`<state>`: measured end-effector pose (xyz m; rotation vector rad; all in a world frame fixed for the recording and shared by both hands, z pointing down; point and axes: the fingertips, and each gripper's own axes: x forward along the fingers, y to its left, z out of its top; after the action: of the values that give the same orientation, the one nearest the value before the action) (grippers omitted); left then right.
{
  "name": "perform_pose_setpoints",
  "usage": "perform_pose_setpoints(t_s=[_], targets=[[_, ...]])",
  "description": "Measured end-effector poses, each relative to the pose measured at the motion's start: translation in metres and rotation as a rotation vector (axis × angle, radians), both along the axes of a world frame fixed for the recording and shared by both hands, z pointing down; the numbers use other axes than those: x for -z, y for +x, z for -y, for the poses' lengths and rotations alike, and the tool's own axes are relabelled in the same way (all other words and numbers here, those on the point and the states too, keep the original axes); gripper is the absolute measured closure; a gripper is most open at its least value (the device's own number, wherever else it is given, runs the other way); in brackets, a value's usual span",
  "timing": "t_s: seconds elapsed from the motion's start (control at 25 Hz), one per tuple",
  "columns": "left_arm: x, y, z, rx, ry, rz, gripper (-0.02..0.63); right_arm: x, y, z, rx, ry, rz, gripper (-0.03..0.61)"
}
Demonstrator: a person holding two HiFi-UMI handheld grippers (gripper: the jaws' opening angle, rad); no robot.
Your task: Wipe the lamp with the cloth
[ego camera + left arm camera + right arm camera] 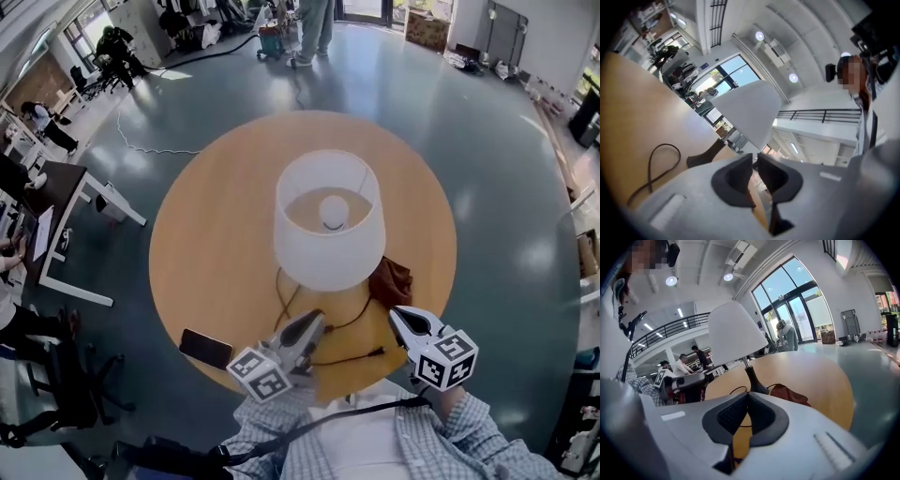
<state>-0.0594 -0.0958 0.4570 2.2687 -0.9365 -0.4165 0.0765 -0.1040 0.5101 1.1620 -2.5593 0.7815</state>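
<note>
1. Left tongs (pixel 314 322): held low over the near edge of the table (pixel 206 234), pointing toward the lamp. The jaws are pressed together with nothing between them, as the left gripper view (pixel 754 161) confirms.

2. Right tongs (pixel 397 315): also at the near edge, to the right, angled down toward the tabletop. The jaws are pressed together and empty, as the right gripper view (pixel 747 397) confirms.

3. Phone (pixel 205 348): dark, lying flat near the table's near-left rim, well apart from the lamp.

4. Cord (pixel 284 302): dark lamp cable, looped on the wood in front of the lamp. Its plug end (pixel 375 352) lies loose between the two tongs.

5. Cloth (pixel 391 279): reddish-brown and crumpled, lying on the table just to the right of the lamp base and partly under the shade's edge in the head view. It lies ahead of the right tongs and apart from them. Whether it touches the base cannot be told.

6. Lamp (pixel 328 220): white drum shade on a dark slim base (pixel 754 380), standing upright near the table's middle. The bulb is visible from above.

7. Step in hand (judged): approach only. The cloth is not yet picked up and no wiping has begun.

8. Next move (judged): the right tongs are nearest the cloth, so they should spread, come down onto it and pinch a fold without snagging the cord. The left tongs may be needed to steady the light lamp.
</note>
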Motion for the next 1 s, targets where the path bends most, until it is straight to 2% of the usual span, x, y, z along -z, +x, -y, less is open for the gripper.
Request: perform_pose_setpoints(t_s=[0.12, 0.28, 0.48, 0.6, 0.72, 0.76, 0.88, 1.0], targets=[[0.001, -0.007, 0.02, 0.033, -0.011, -0.098, 0.51, 0.003, -0.002, 0.014, 0.018, 0.009, -0.004, 0.575], [0.001, -0.01, 0.041, 0.069, -0.013, -0.201, 0.441, 0.002, -0.001, 0.025, 0.037, 0.01, -0.008, 0.575], [0.019, -0.012, 0.054, 0.086, 0.021, -0.378, 0.349, -0.001, 0.001, 0.029, 0.059, 0.004, -0.027, 0.575], [0.031, -0.011, 0.058, 0.085, 0.061, -0.43, 0.355, -0.005, 0.005, 0.032, 0.065, -0.005, -0.051, 0.575], [0.038, -0.007, 0.056, 0.06, 0.105, -0.433, 0.427, -0.013, 0.008, 0.036, 0.071, -0.005, -0.084, 0.575], [0.039, -0.006, 0.056, 0.056, 0.107, -0.433, 0.433, -0.017, 0.01, 0.038, 0.081, -0.003, -0.106, 0.575], [0.04, -0.004, 0.055, 0.058, 0.096, -0.434, 0.44, -0.032, 0.011, 0.045, 0.145, 0.004, -0.213, 0.575], [0.04, -0.005, 0.056, 0.06, 0.085, -0.428, 0.441, -0.056, 0.012, 0.055, 0.206, -0.003, -0.361, 0.565]])
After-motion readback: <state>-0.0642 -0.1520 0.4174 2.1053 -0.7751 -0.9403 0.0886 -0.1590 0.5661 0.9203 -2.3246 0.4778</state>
